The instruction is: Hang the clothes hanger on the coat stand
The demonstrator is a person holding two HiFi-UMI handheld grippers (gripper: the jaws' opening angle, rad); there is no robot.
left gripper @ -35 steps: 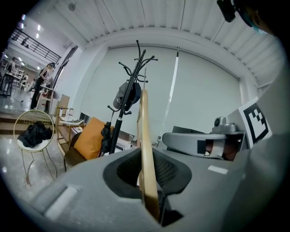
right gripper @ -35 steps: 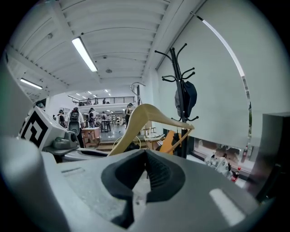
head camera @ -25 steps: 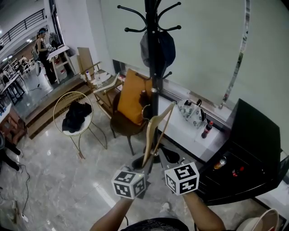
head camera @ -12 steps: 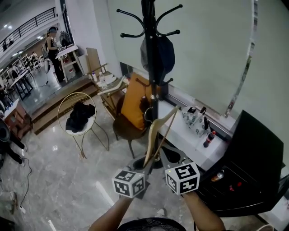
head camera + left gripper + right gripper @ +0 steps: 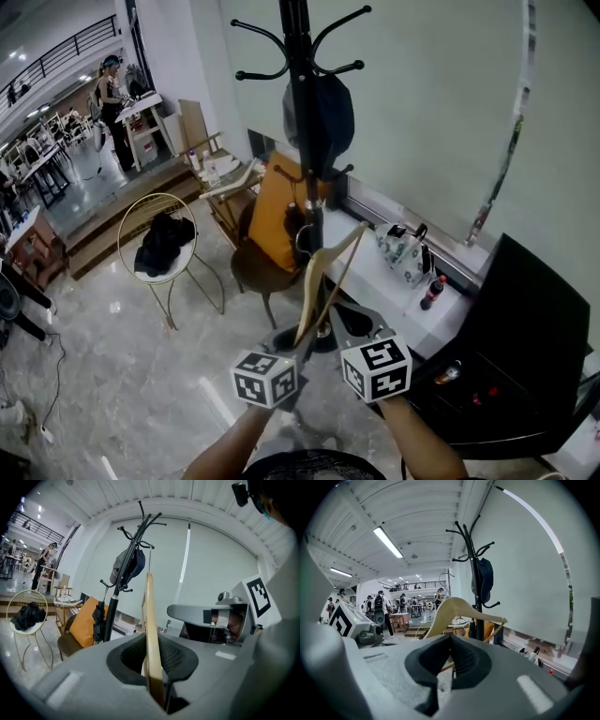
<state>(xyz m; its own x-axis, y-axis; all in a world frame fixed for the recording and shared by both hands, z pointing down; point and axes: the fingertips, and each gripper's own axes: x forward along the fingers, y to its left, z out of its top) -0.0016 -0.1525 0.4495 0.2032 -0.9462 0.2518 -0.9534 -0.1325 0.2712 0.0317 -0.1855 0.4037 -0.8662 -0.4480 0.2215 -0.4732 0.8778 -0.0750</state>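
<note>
Your left hand-held gripper (image 5: 156, 684) is clamped on one end of the wooden clothes hanger (image 5: 325, 272), the wood pinched edge-on between its jaws. From there the hanger rises at a slant in front of you, and its upper end reaches toward the black coat stand (image 5: 302, 141). The hanger's metal hook (image 5: 305, 240) sits close against the stand's pole in the head view, though you cannot tell from here whether it touches. None of the stand's curved upper arms carries the hanger. A dark cap (image 5: 323, 117) hangs just below those arms. Your right hand-held gripper (image 5: 450, 639) has its jaws drawn together at the tips. The hanger's lower bar shows through the gap behind them, and no view settles whether they pinch it. An orange bag (image 5: 275, 217) rests on the brown chair (image 5: 255, 272) at the foot of the stand.
</note>
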